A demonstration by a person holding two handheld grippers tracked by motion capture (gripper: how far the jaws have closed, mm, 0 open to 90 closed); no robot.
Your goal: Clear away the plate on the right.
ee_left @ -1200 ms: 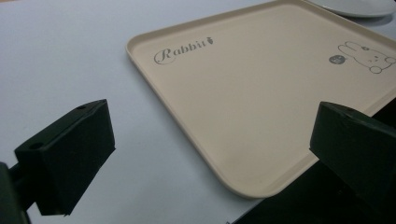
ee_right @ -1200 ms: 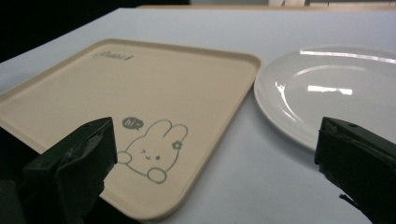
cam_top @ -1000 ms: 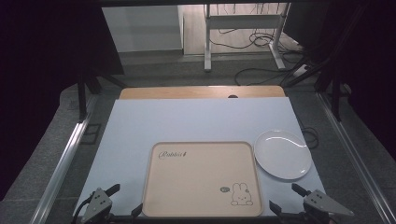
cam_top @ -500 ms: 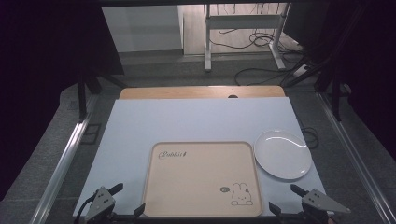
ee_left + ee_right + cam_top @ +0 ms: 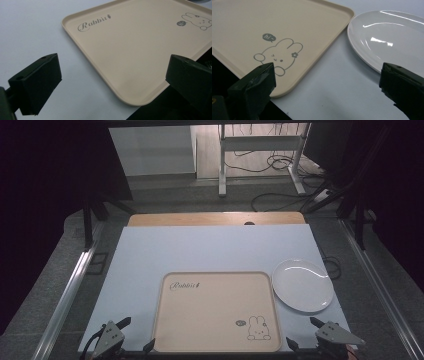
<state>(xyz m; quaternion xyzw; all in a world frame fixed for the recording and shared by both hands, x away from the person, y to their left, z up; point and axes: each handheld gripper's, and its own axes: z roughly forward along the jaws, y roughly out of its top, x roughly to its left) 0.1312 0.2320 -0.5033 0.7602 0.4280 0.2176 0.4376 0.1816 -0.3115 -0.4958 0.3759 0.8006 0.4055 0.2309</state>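
Observation:
A beige tray [image 5: 215,310] printed with a rabbit and the word "Rabbit" lies flat at the near middle of the white table mat [image 5: 200,250]. Touching or nearly touching its right edge is a white plate [image 5: 301,285], bare and glossy. My left gripper [image 5: 136,334] hovers open at the tray's near left corner, and the left gripper view has that corner [image 5: 130,45] between its jaws [image 5: 113,67]. My right gripper [image 5: 301,332] is open at the near right corner, with the tray's rabbit corner [image 5: 287,20] and the plate [image 5: 387,40] ahead of it [image 5: 328,75]. Neither holds anything.
A wooden board edge [image 5: 215,218] shows beyond the mat's far side. Metal rails [image 5: 70,285] run along both sides of the table. Past it are desk legs and cables on the floor [image 5: 270,170]. The table's near edge drops to black just behind the tray.
My left gripper has edged slightly right, toward the tray's corner. The right gripper, tray and plate have barely moved.

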